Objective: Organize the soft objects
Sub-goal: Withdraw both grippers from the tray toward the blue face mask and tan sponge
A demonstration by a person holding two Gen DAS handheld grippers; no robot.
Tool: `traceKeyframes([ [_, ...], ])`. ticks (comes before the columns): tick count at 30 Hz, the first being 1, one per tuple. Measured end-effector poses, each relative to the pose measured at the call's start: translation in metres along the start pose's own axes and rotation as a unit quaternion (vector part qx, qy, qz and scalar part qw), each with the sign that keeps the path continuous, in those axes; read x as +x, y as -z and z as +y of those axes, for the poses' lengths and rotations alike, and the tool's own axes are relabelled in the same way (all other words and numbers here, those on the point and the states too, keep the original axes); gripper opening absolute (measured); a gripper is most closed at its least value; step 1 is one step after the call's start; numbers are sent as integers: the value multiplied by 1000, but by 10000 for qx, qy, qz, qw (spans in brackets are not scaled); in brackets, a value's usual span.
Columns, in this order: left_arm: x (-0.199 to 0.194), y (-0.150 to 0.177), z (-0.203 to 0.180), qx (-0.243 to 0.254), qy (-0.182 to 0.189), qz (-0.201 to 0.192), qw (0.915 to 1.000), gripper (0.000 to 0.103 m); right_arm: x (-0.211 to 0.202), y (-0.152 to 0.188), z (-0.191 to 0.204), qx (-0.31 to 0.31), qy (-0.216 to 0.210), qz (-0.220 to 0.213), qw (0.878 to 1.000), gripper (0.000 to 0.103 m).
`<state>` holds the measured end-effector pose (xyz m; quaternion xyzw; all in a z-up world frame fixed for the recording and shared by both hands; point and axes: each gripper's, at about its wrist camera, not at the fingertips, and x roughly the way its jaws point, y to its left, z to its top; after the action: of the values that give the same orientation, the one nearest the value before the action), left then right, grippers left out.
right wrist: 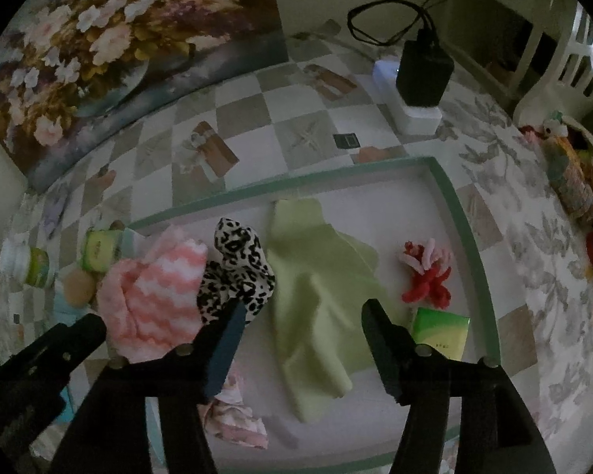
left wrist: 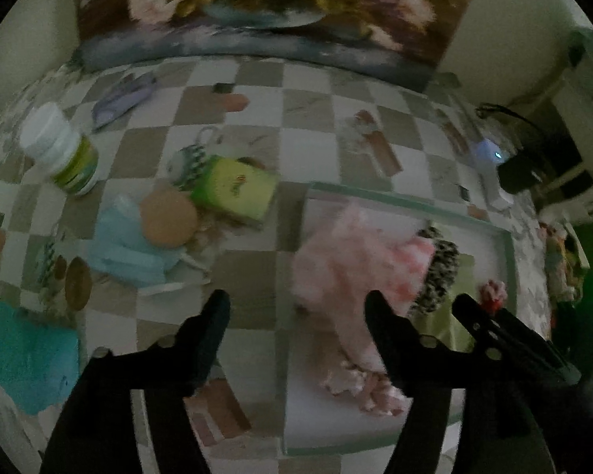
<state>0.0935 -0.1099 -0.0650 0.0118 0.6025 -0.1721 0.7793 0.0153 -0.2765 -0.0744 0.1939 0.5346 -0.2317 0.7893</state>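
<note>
Dim scene: a shallow green-rimmed tray (right wrist: 460, 213) sits on a checkered bench (right wrist: 233, 98). Both claws hang above it, jaws wide, gripping nothing — left claw (left wrist: 296, 312), right claw (right wrist: 302, 316). The right view shows a pink striped cloth (right wrist: 158, 292), leopard scrunchie (right wrist: 237, 268), pale green cloth (right wrist: 316, 288) and red-pink fuzzy toy (right wrist: 427, 272) in the tray. Only the left view shows a teal cloth (left wrist: 27, 355) and blue cloth (left wrist: 126, 252) left of the tray.
</note>
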Motion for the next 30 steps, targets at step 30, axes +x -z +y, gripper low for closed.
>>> traceKeyframes([
  [30, -19, -22, 112, -1315, -554, -577, 9881, 99, -11, -1, 24, -244, -267, -400, 9985, 103],
])
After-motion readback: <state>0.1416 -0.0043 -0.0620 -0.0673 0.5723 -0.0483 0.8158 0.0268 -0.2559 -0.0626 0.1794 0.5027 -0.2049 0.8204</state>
